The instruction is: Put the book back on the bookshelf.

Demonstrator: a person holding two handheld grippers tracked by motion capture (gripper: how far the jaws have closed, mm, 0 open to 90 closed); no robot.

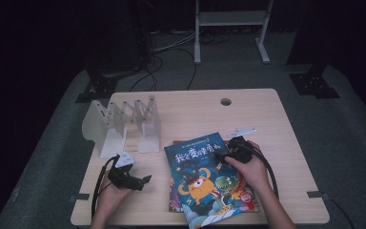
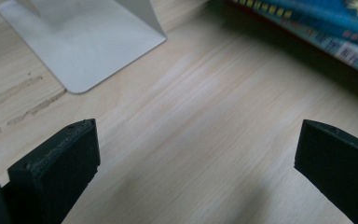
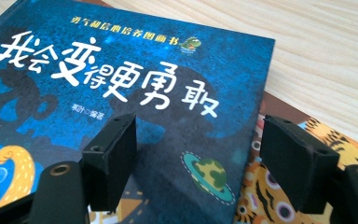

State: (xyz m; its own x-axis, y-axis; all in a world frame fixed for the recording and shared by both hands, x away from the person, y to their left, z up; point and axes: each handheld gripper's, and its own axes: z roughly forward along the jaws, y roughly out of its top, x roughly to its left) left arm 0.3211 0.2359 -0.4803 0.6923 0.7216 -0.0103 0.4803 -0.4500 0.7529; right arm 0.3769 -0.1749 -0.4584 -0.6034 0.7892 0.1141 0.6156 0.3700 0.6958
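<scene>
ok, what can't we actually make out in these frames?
- The book under the blue picture book: the right claw view shows just a tiger-pattern corner; the blue cover hides its title.
- How many books are in the pile: left claw view cuts it off at the top edge.
- White part beyond the right claw: too small in the high view to identify.
- The rack's slots: dim and small in the high view; contents unclear.

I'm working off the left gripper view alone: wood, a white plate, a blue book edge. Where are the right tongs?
Observer: The right tongs are open, poised over the blue book cover.
Operator: Just one book?
Observer: No, a tiger-patterned book lies beneath it, sticking out.
Operator: And the white plate?
Observer: It's a foot of a white accordion rack, standing beyond your left tongs.
</scene>
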